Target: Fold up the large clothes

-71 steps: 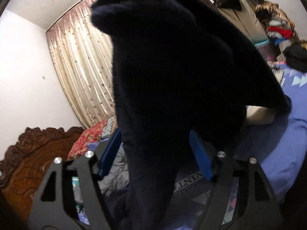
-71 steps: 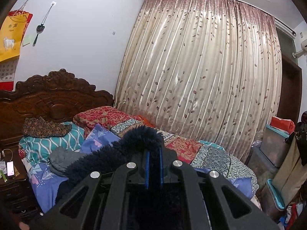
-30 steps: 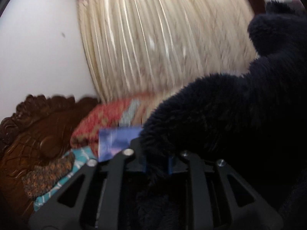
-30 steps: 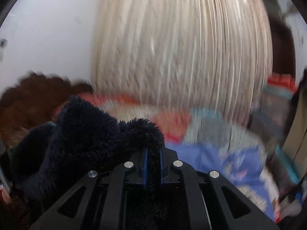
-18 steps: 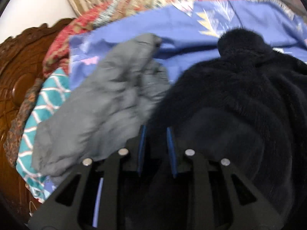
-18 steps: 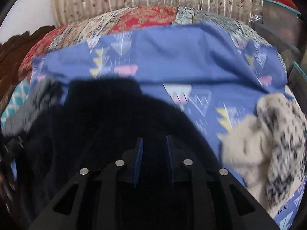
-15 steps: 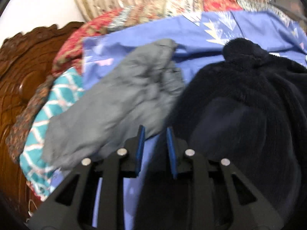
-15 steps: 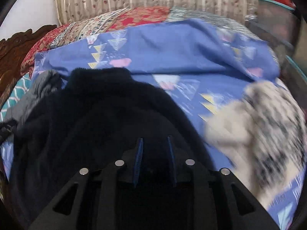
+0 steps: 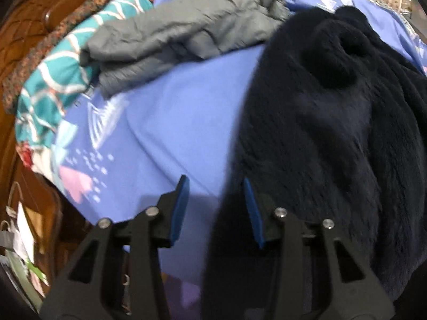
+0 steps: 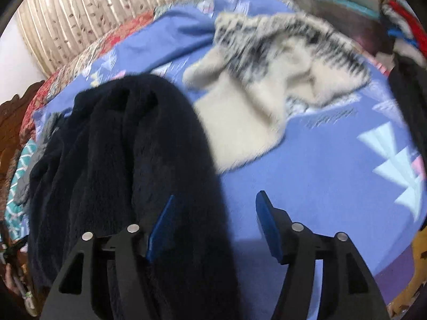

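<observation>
A dark navy fluffy garment [image 9: 333,133] lies bunched in long folds on the blue patterned bedsheet [image 9: 170,122]; it also shows in the right wrist view [image 10: 128,154]. My left gripper [image 9: 214,200] is open, its jaws apart over the sheet at the garment's left edge. My right gripper [image 10: 213,213] is open, its jaws apart at the garment's right edge, with the fabric lying across the left pad. Neither gripper holds anything.
A grey garment [image 9: 186,29] lies on the teal pillow [image 9: 53,85] by the carved wooden headboard [image 9: 40,18]. A cream and black fluffy garment [image 10: 272,69] lies on the sheet right of the navy one. A curtain [image 10: 93,13] hangs behind the bed.
Both grippers held the navy garment up, swung it down onto the bed, then opened and let it go. Both have since drawn back toward the near edge.
</observation>
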